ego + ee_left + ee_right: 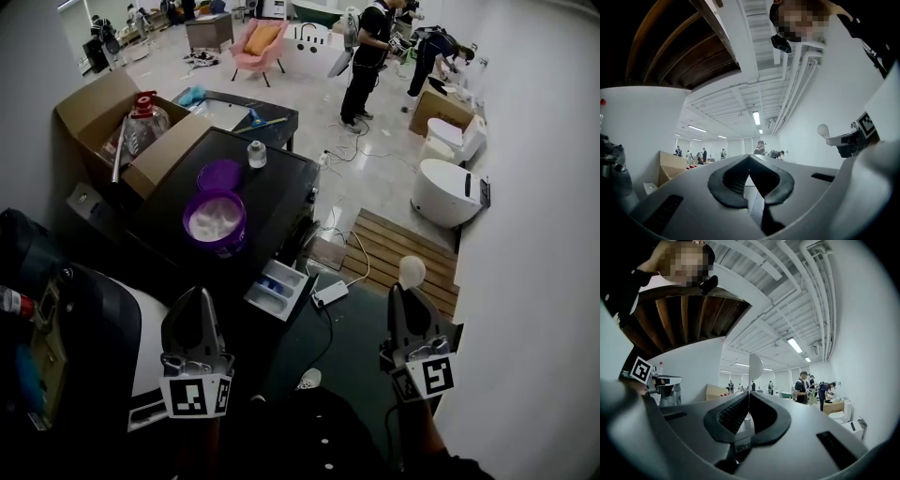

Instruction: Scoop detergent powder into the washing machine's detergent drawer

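In the head view a purple tub [216, 221] of white detergent powder stands open on the black washing machine top [272, 192], its purple lid [220, 174] lying just behind it. The white detergent drawer [277, 288] is pulled out at the machine's front. My left gripper [195, 293] [749, 157] is low, in front of the machine, shut and empty. My right gripper [398, 289] [749, 393] is shut on the handle of a white scoop [411, 272] [755, 366], held upright off to the right of the drawer. Both gripper views look up at the ceiling.
An open cardboard box [112, 117] with a bottle sits left of the machine. A small white bottle [256, 155] stands on the machine's back edge. A power strip [330, 294] and cables lie on the floor by a wooden pallet [403, 253]. White toilets [448, 192] and people are farther off.
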{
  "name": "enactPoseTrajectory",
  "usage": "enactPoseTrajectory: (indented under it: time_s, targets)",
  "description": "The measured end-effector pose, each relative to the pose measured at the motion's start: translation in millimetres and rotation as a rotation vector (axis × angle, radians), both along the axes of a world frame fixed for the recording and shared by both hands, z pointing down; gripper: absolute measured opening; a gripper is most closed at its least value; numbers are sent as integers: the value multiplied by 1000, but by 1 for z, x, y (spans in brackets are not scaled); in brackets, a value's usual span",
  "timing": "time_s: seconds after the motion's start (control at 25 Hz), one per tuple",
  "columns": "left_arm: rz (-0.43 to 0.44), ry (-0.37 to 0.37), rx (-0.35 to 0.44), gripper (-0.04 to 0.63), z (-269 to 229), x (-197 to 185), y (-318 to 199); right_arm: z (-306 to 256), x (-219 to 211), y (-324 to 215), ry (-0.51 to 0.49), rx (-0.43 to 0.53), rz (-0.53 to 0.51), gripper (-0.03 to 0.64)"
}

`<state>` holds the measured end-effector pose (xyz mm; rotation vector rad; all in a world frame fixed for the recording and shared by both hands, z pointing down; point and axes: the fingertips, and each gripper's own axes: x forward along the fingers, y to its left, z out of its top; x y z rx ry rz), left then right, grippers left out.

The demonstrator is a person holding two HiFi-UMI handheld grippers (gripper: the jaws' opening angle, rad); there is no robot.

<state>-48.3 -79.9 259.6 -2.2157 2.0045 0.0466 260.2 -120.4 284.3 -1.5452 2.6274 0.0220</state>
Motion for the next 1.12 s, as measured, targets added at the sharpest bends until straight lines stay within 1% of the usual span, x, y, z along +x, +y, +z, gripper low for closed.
enactPoseTrajectory:
  time_s: [0.08, 0.24, 0.44, 0.64, 0.76, 0.92, 1.0, 1.12]
  targets:
    - [-13, -7, 0, 14, -2, 6, -1, 0, 2, -6, 7, 1, -18, 33]
    - [-35, -14, -13, 14, 1, 8, -3, -3, -5, -19, -27, -8, -41, 32]
    - [-74, -16, -36, 14, 6, -5, -9, 6, -23, -35, -20, -31, -92, 32]
    - [-72, -1, -29, 14, 10, -26, -27, 6, -46, -57, -3, -23, -116, 33]
    - [-70, 8, -24, 14, 9, -40, -41, 3, -64, -73, 17, -20, -130, 33]
    - [-73, 6, -8, 14, 5, -61, -58, 2, -96, -97, 50, -25, -174, 32]
    - [-78, 10, -9, 14, 6, -71, -65, 8, -115, -109, 72, -48, -213, 34]
    - [-91, 18, -20, 14, 10, -85, -73, 23, -143, -123, 101, -112, -288, 33]
